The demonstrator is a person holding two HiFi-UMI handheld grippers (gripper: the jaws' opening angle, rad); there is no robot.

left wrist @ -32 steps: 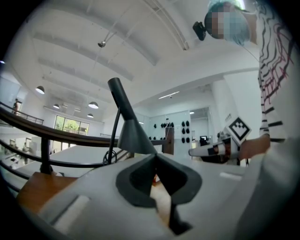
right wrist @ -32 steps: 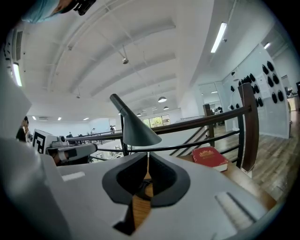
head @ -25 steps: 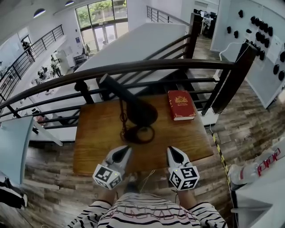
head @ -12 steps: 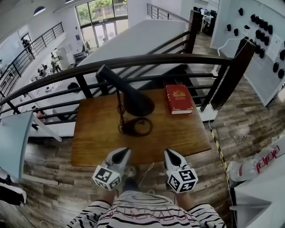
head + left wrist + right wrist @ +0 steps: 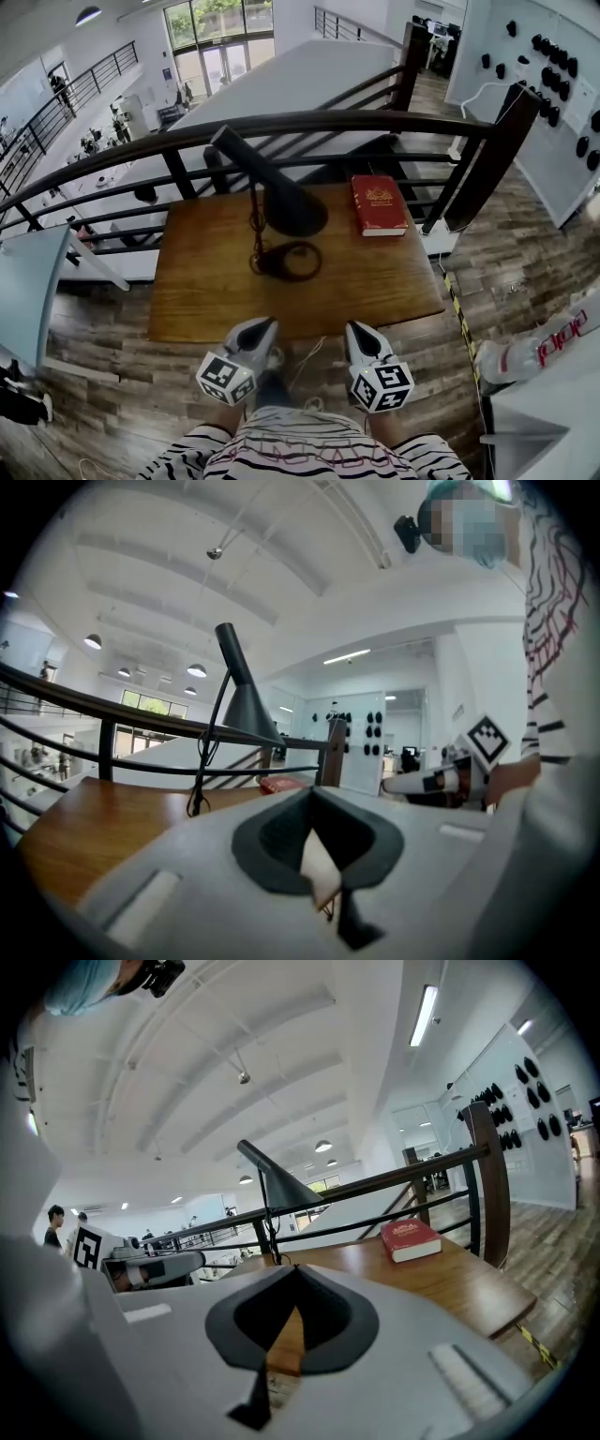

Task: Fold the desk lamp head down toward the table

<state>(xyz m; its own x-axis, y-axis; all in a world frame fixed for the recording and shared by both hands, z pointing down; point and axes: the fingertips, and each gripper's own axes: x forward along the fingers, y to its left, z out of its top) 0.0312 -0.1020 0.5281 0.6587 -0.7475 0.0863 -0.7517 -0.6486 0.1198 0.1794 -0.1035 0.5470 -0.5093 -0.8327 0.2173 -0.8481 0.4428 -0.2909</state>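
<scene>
A black desk lamp point(image 5: 272, 211) stands on the wooden table point(image 5: 375, 281), its cone head point(image 5: 292, 216) pointing down at the table over a ring base point(image 5: 291, 261). The lamp point(image 5: 239, 700) also shows in the left gripper view, and the lamp point(image 5: 277, 1187) in the right gripper view. My left gripper point(image 5: 260, 328) is shut and holds nothing, just off the table's near edge. My right gripper point(image 5: 361, 333) is also shut and empty, beside it. Both are well short of the lamp.
A red book point(image 5: 378, 204) lies at the table's far right. A dark metal railing point(image 5: 309, 127) runs behind the table, with a post point(image 5: 487, 159) at right. A thin cable point(image 5: 305, 354) trails on the wood floor between the grippers.
Both grippers have drawn back from the table's near edge toward the person's body and sunk a little. The lamp and book have not moved.
</scene>
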